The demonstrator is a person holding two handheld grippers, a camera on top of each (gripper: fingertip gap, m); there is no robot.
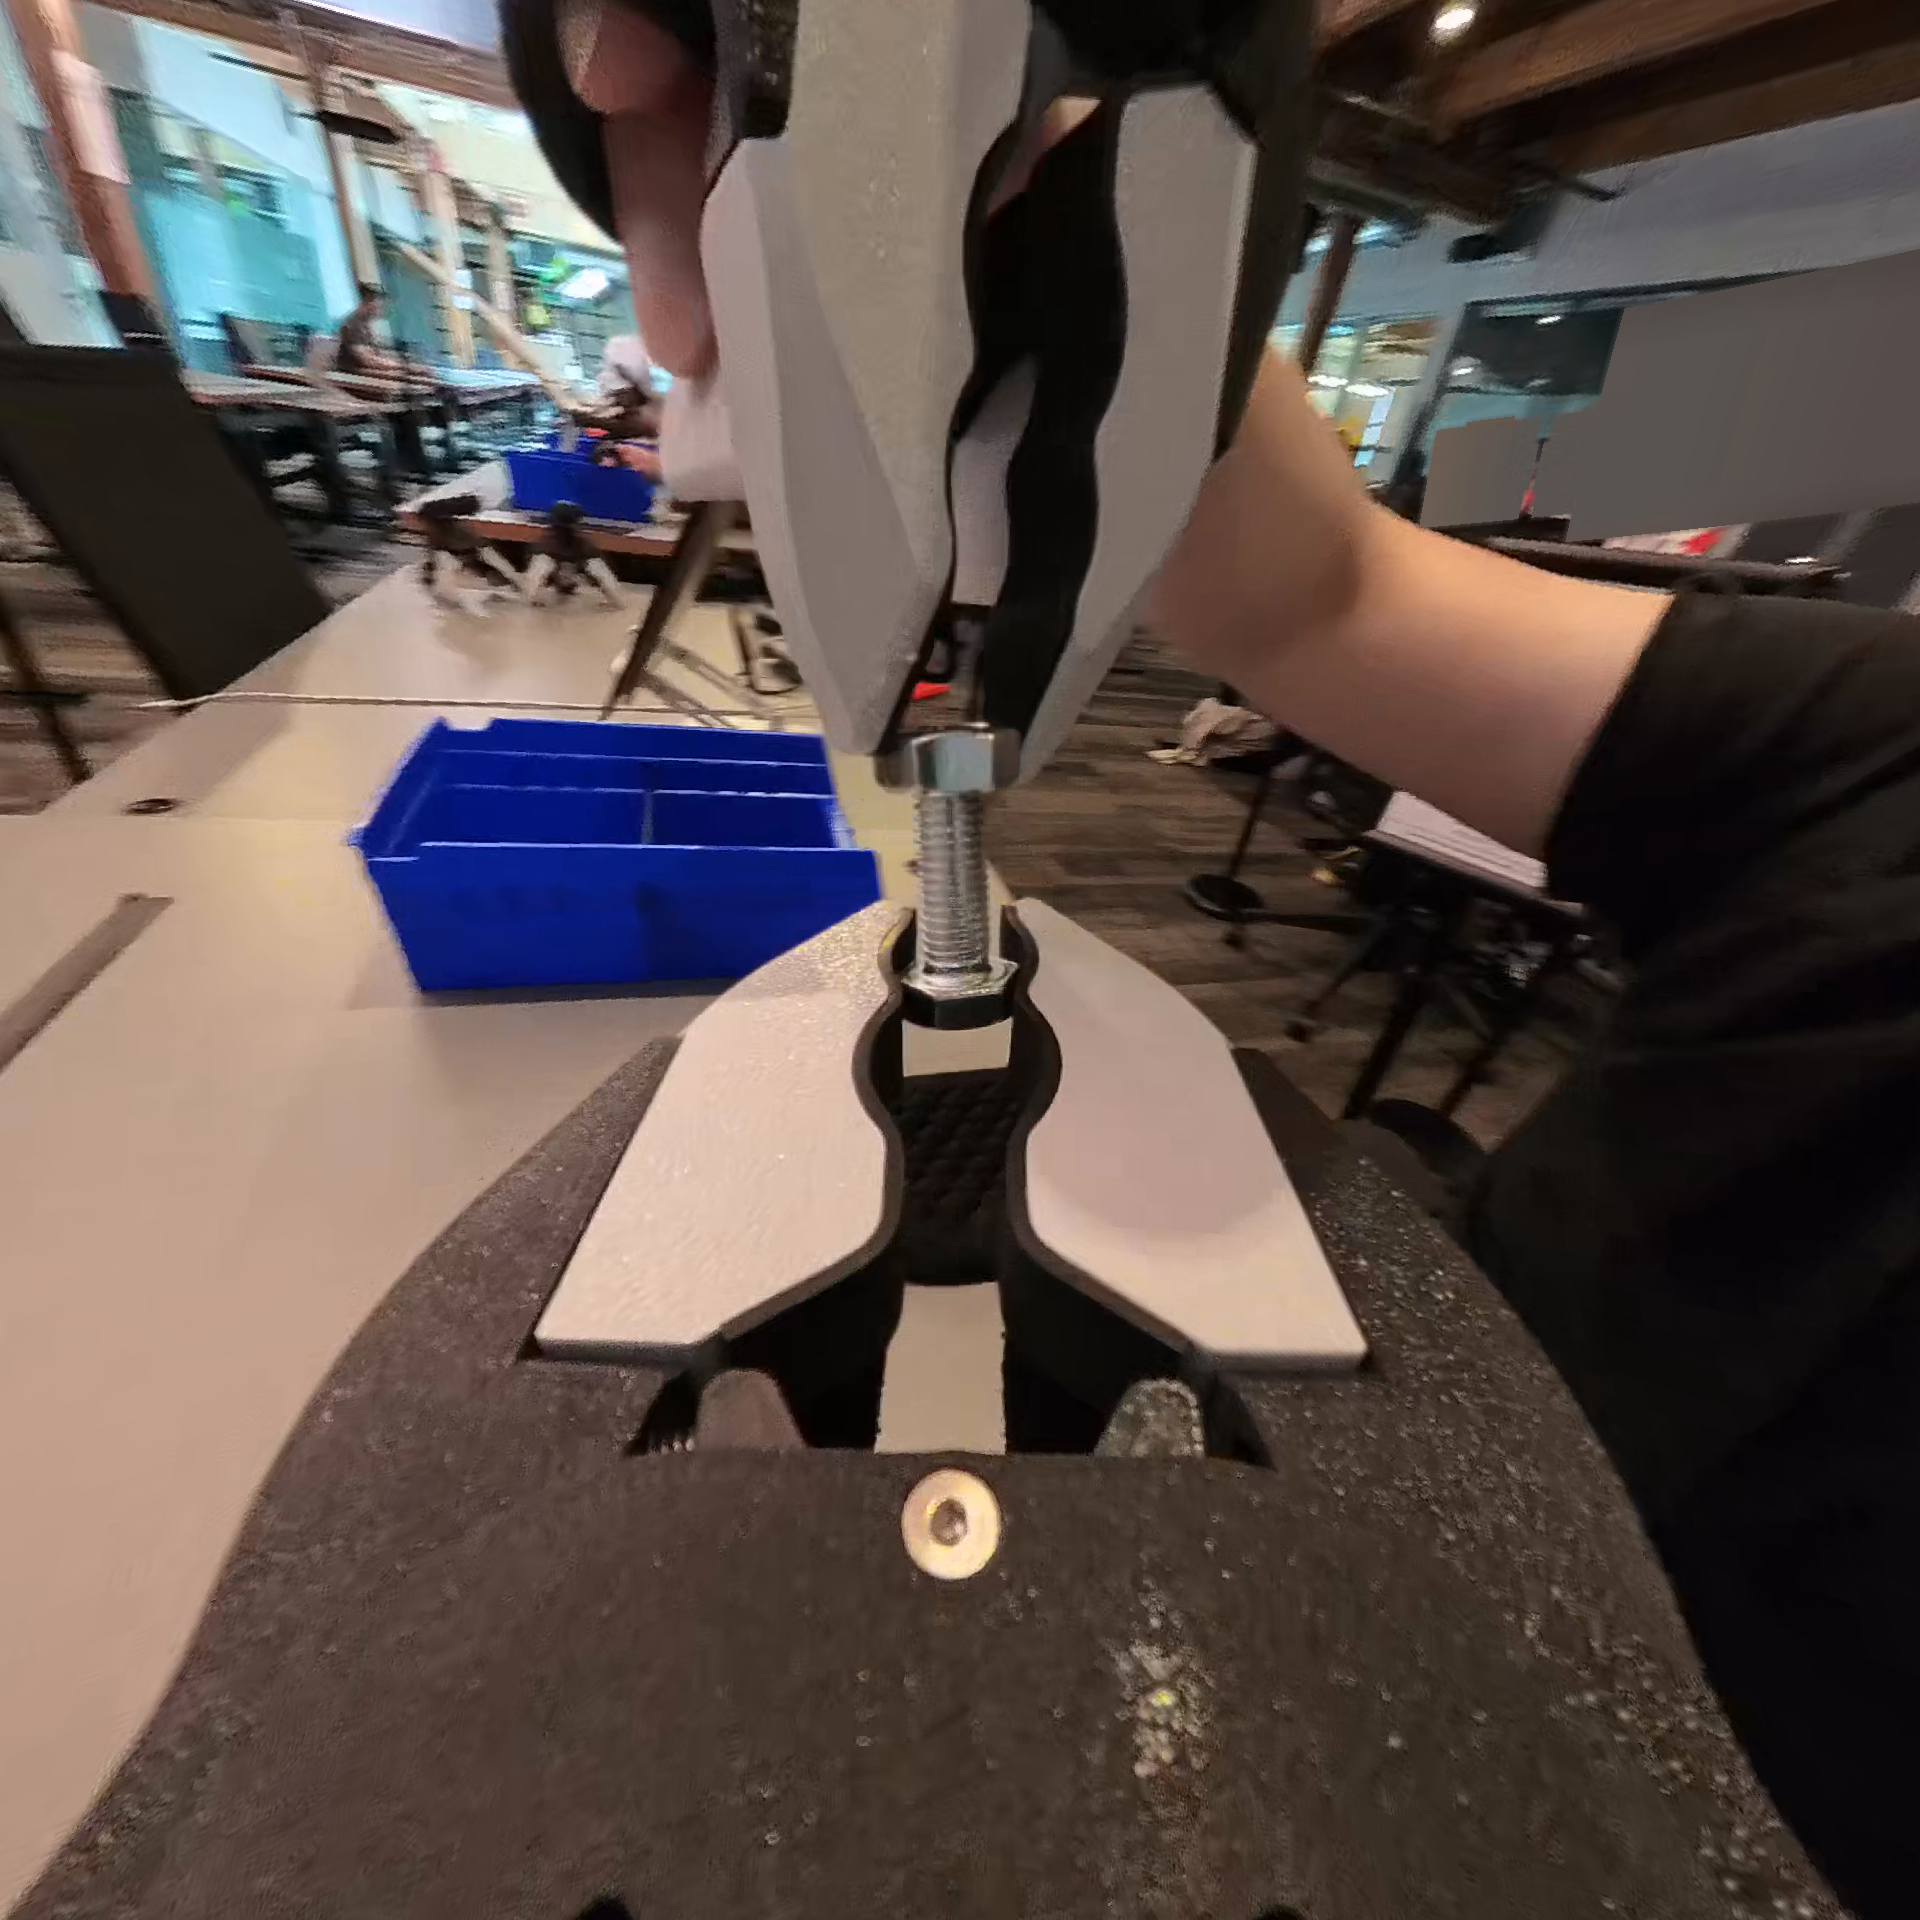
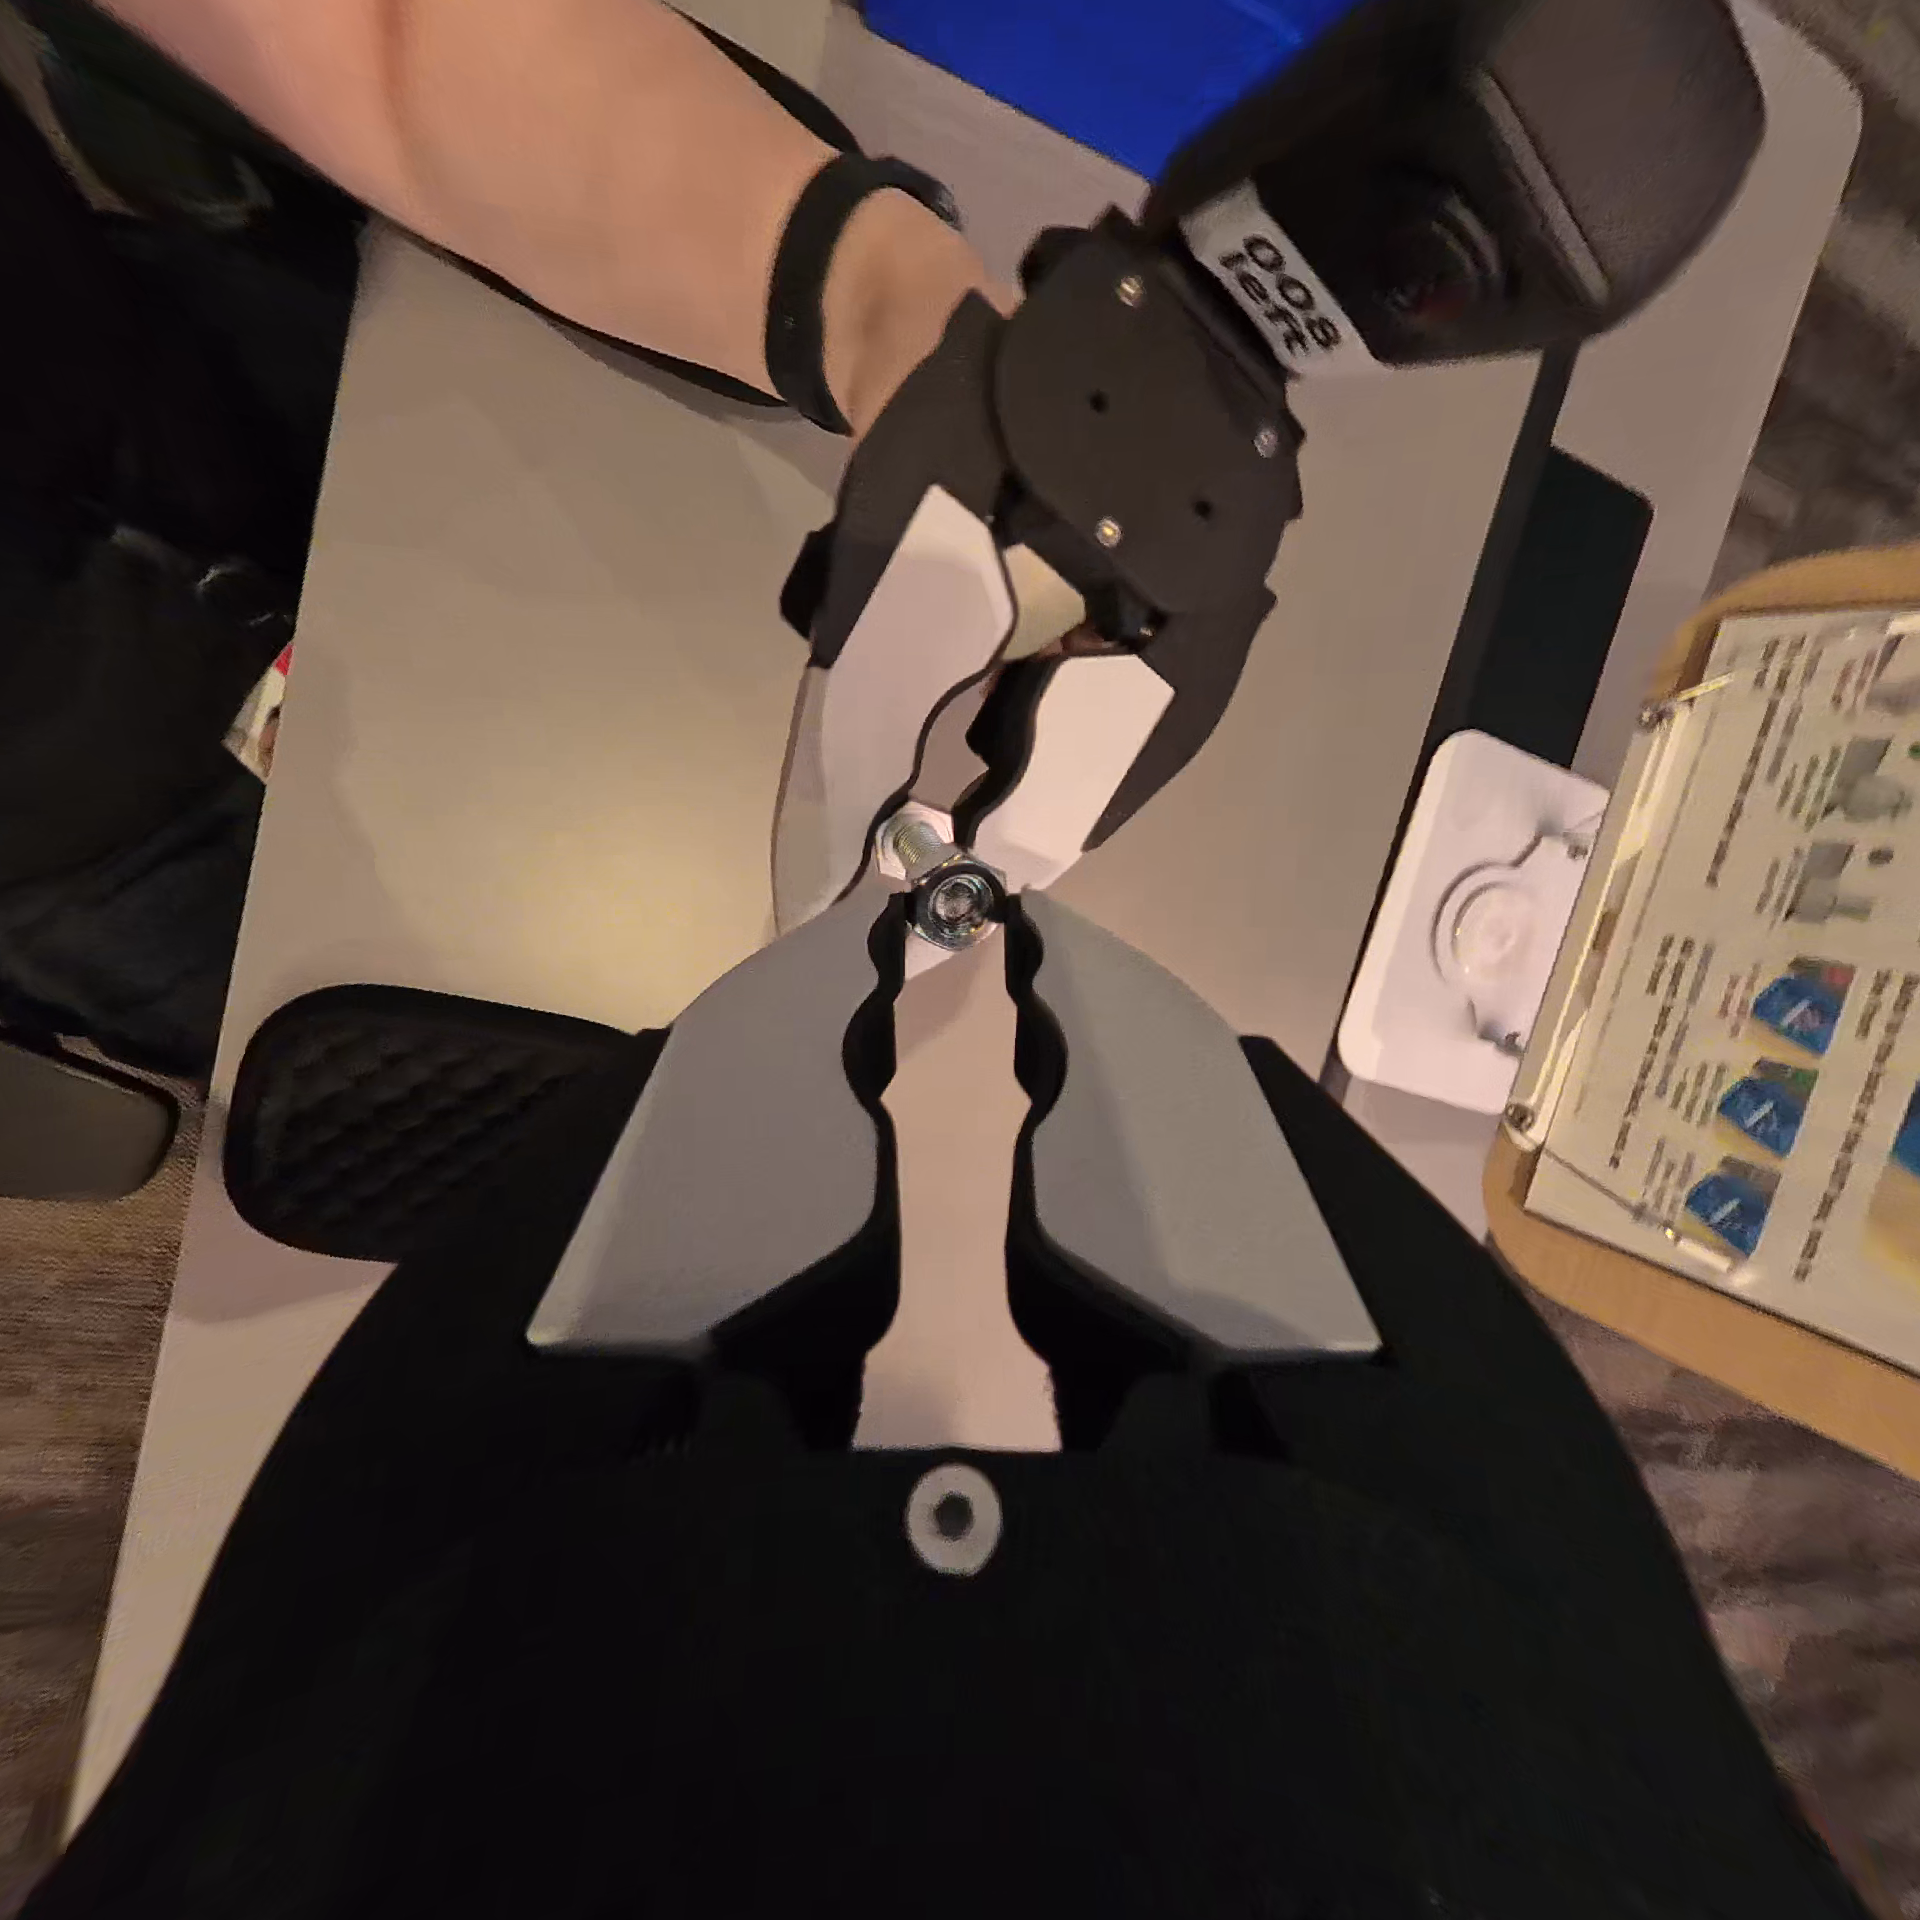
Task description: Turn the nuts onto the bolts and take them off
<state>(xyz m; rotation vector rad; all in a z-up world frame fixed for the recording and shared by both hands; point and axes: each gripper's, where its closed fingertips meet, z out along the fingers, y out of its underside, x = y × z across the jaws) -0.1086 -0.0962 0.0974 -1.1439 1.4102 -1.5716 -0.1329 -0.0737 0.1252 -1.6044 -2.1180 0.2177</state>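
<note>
The left gripper (image 1: 956, 971), with its pale grey fingers on a speckled black body, is closed narrowly around the hexagonal head at the lower end of a shiny, silver-coloured threaded steel bolt (image 1: 951, 883), which stands upright between its fingertips above the pale beige tabletop (image 1: 208, 1143). The right gripper (image 1: 951, 743) comes down from above in the left wrist view, held by a person's hand (image 1: 1299, 561) whose forearm runs off to the right into a black sleeve, and its two grey fingertips pinch a bright hexagonal steel nut (image 1: 956, 761) seated at the top end of the bolt's thread. In the right wrist view the same meeting is seen end-on: the right gripper (image 2: 951, 914) grips the nut (image 2: 951, 909) from either side, the tip of the bolt showing in its bore, while the left gripper (image 2: 914, 842) reaches in from the far side and holds the bolt's head; how far the nut is threaded on seems only a turn or so, though the end-on view is too foreshortened to be sure. A blue plastic bin (image 1: 623, 862) with inner dividers sits on the table to the left of the bolt and a little farther back, well apart from it. To the right in the right wrist view, beyond the table's edge, lie a white moulded plastic tray (image 2: 1455, 914) and a clear-covered printed sheet (image 2: 1766, 935) on a light wooden board.
</note>
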